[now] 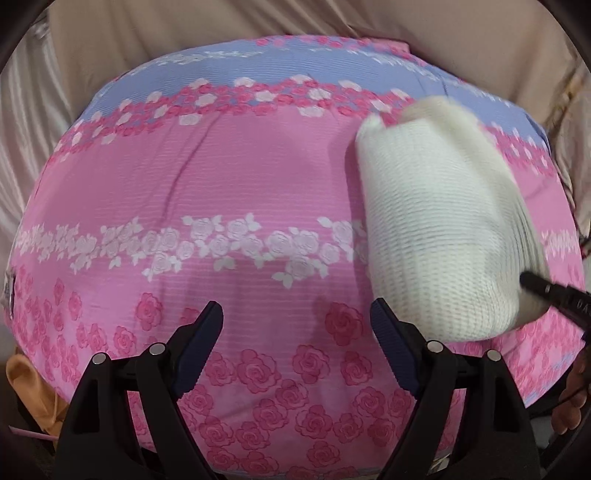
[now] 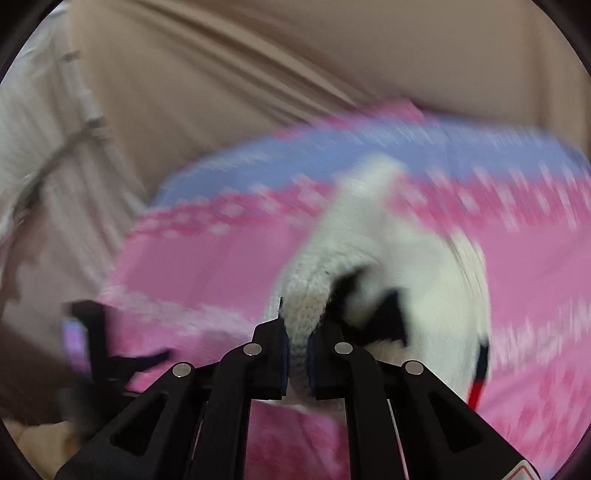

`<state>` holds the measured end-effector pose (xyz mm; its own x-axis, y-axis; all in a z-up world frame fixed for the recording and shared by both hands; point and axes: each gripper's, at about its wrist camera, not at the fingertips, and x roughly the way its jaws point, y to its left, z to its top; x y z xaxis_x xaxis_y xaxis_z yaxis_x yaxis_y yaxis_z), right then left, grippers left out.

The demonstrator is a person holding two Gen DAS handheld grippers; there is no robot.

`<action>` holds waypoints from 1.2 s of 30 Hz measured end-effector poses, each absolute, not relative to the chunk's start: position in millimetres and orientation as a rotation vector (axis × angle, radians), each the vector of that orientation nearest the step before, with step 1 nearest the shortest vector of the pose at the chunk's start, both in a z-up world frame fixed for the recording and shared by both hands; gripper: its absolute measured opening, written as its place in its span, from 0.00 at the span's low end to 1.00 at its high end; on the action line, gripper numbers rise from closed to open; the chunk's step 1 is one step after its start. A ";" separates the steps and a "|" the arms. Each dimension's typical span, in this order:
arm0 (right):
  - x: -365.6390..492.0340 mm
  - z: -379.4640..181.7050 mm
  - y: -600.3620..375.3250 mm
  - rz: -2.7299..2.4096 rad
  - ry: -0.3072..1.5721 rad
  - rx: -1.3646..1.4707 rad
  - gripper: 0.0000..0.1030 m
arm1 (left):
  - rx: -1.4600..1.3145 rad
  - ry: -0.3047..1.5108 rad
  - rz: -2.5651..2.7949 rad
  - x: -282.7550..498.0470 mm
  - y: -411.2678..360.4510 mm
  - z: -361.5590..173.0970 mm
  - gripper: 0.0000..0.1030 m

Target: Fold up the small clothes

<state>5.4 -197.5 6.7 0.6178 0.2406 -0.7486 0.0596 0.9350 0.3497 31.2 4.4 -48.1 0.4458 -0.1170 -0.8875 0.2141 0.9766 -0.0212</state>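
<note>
A cream knitted garment (image 1: 436,221) hangs above the pink and blue floral cloth (image 1: 229,192), at the right of the left wrist view. My left gripper (image 1: 295,325) is open and empty, low over the cloth, just left of the garment. My right gripper (image 2: 298,350) is shut on an edge of the knitted garment (image 2: 388,236) and holds it lifted; that view is blurred. The right gripper's tip also shows in the left wrist view (image 1: 554,295), at the garment's right side. The left gripper shows blurred at the lower left of the right wrist view (image 2: 110,350).
The floral cloth (image 2: 207,266) covers a rounded padded surface. Beige fabric (image 1: 184,33) lies behind and around it. An orange cloth (image 1: 29,387) sits at the lower left edge. A hand (image 1: 572,391) shows at the right edge.
</note>
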 end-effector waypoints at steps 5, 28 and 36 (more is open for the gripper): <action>-32.1 -71.5 -273.3 -0.039 1.060 0.604 0.11 | 0.126 1.095 -0.262 30.8 -22.6 -48.5 0.77; 63.1 -5.3 -82.9 0.159 0.986 0.074 0.13 | 0.007 1.147 -0.042 34.4 82.9 -65.3 0.80; 91.3 -29.0 24.8 0.321 1.077 -0.111 0.12 | -0.042 1.150 0.026 36.9 115.9 -67.3 0.80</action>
<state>91.3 24.8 -29.0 0.4331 0.2032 -0.8781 -0.3109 0.9481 0.0661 36.9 115.9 -67.3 0.4081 -0.0011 -0.9129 -0.0426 0.9989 -0.0202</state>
